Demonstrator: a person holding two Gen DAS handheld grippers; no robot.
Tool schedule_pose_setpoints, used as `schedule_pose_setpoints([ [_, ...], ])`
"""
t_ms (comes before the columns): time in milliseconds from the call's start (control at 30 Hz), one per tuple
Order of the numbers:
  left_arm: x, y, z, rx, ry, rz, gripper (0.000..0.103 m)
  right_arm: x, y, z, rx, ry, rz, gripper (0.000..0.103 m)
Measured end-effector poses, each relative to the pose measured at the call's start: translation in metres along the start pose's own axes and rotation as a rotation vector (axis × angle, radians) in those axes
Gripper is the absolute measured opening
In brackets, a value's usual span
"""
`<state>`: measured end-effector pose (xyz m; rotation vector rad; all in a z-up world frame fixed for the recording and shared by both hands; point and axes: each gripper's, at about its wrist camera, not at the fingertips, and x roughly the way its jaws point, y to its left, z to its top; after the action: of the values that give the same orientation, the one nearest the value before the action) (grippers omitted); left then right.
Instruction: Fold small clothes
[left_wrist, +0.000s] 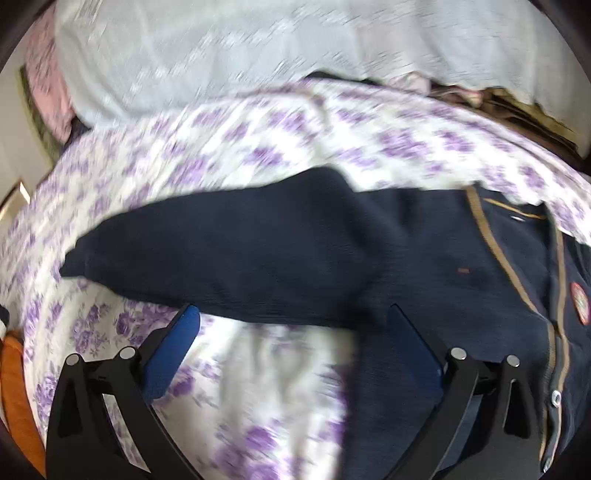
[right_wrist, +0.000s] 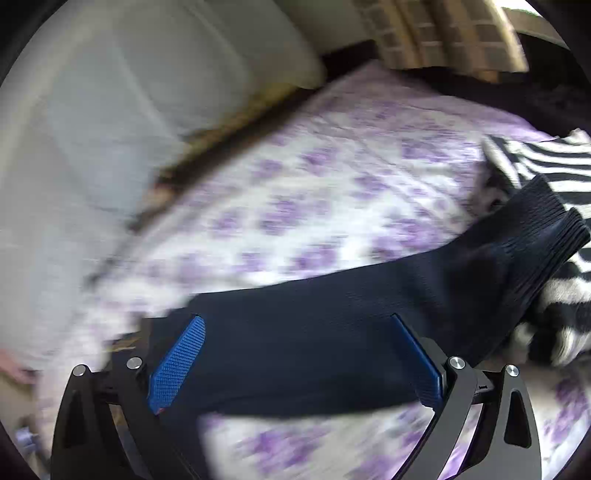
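A small navy cardigan (left_wrist: 424, 266) with tan trim, snap buttons and a round red badge lies flat on a white sheet with purple flowers (left_wrist: 258, 147). Its left sleeve (left_wrist: 207, 247) stretches out to the left. My left gripper (left_wrist: 293, 314) is open just above the sleeve's lower edge, near the armpit, holding nothing. In the right wrist view the other navy sleeve (right_wrist: 369, 317) runs to the right, its ribbed cuff (right_wrist: 543, 229) resting on a striped garment. My right gripper (right_wrist: 297, 321) is open over this sleeve, blue pads either side of it.
A pale blue-white cloth (left_wrist: 221, 55) and a pink item (left_wrist: 48, 81) lie beyond the cardigan. An orange thing (left_wrist: 14, 387) is at the left edge. A black-and-white striped garment (right_wrist: 554, 166) lies right, a pale pillow (right_wrist: 129, 92) left, a checked cloth (right_wrist: 443, 33) at the back.
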<state>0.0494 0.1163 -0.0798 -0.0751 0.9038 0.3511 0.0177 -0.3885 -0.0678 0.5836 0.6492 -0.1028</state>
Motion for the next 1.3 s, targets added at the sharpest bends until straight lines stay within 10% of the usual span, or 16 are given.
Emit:
schedule_pose_setpoints([
  [133,0.019,0.015,0.008,-0.058,0.051,-0.068,0.099,0.014,0.02,-0.008,-0.072,0.055,0.049,0.099],
  [233,0.024,0.019,0.01,-0.03,0.054,-0.078,0.099,0.06,0.015,-0.012,-0.152,0.217,-0.094,0.1],
  [333,0.022,0.034,0.011,-0.095,0.062,-0.009,0.099,0.048,0.048,-0.022,-0.298,0.138,-0.228,0.099],
  [467,-0.016,0.028,0.029,-0.135,-0.016,-0.219,0.098,0.035,0.122,-0.032,-0.453,0.132,-0.011,0.099],
  [567,-0.025,-0.019,0.045,0.028,-0.022,-0.264,0.098,0.058,0.165,-0.033,-0.499,0.224,0.083,0.099],
  [733,0.027,-0.098,0.054,0.261,0.053,-0.214,0.098,0.135,0.197,-0.047,-0.496,0.434,0.084,0.1],
  [800,0.057,-0.11,0.054,0.294,0.068,-0.114,0.099,0.154,0.204,-0.049,-0.517,0.381,0.043,0.1],
  [933,0.085,-0.097,0.082,0.144,0.109,-0.166,0.099,0.175,0.23,-0.05,-0.627,0.333,-0.057,0.1],
  [1133,0.041,-0.078,0.072,0.102,0.064,-0.226,0.098,0.091,0.208,-0.04,-0.566,0.213,0.041,0.099],
  [1300,-0.004,-0.09,0.008,0.254,0.048,-0.242,0.098,0.062,0.176,-0.1,-0.694,0.341,-0.023,0.1],
])
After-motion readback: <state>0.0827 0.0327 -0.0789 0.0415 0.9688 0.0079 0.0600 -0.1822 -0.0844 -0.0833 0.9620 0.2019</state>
